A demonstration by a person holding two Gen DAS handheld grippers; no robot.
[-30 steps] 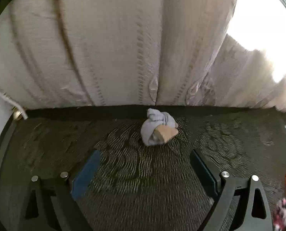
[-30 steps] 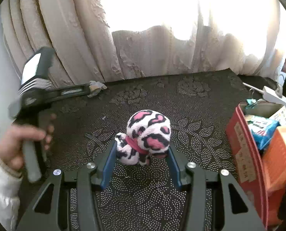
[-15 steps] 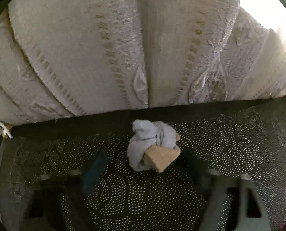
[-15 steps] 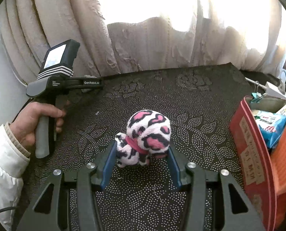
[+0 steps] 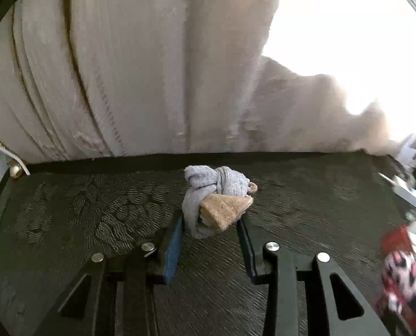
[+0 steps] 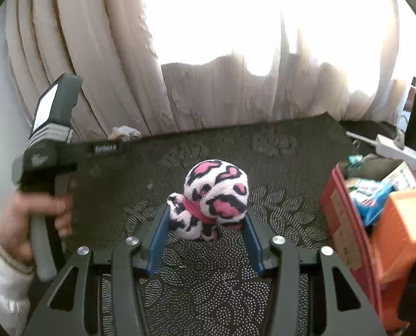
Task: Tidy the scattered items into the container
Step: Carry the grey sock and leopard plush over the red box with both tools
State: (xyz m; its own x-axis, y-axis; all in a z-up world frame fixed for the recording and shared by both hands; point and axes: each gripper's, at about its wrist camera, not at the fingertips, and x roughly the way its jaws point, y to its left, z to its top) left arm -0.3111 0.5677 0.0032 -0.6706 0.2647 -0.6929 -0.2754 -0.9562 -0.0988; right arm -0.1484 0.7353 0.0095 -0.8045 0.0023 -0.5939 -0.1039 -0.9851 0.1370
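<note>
No text was legible anywhere. Left gripper (image 6: 115,147) body carried a small white label, too blurred to read, plus a white mark near its handle. Red box (image 6: 345,224) had a pale printed panel on its side; blue packet (image 6: 373,198) inside showed print, both unreadable.

Right gripper (image 6: 206,224) clamped on a spotted sock ball (image 6: 210,198)
Red container (image 6: 348,224) stands right, the dark surface (image 6: 278,168) beneath.

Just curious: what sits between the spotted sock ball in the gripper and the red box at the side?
Nothing: in the right wrist view only bare patterned dark cloth lies between the pink spotted sock ball and the red box.
</note>
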